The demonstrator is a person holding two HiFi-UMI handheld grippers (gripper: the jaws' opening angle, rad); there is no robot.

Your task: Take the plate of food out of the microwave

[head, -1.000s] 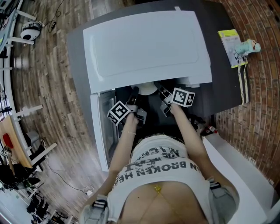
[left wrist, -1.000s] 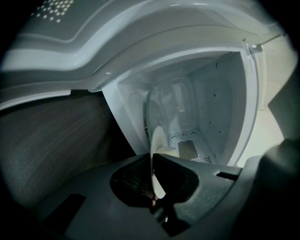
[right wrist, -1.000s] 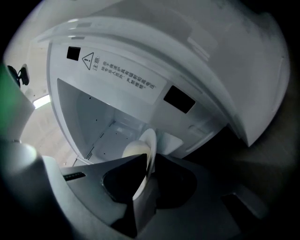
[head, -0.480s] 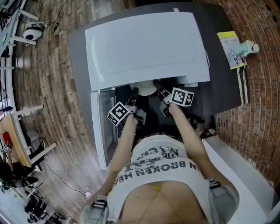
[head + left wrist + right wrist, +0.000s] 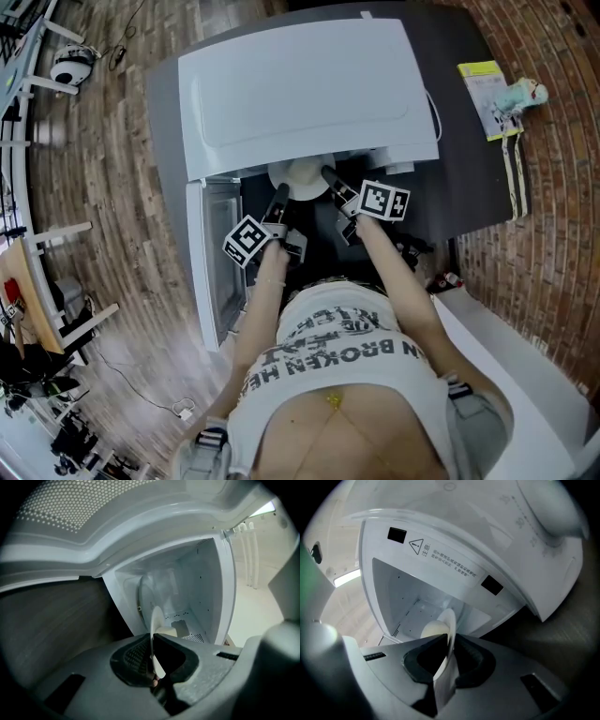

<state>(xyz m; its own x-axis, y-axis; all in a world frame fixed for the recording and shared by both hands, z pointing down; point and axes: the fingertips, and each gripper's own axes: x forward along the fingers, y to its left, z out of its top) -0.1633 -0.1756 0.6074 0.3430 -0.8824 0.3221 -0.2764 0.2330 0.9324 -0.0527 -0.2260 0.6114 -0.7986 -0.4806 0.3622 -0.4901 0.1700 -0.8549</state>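
Left claw [image 5: 279,194] and right claw [image 5: 329,176] each clamp one side of the plate [image 5: 298,178] rim, the right's jaws having just been closing on it. Plate and pale food [image 5: 432,630] sit at the microwave [image 5: 300,94] mouth, door [image 5: 208,262] open. Judged partway out; full withdrawal and set-down remain.

1. Plate [image 5: 298,178]: mostly hidden under the microwave [image 5: 300,94] top in the head view, only a rim edge shows.
2. Food [image 5: 432,629]: pale lump, partly behind the plate, kind unclear.
3. Small items [image 5: 502,98] far right: too small to identify.
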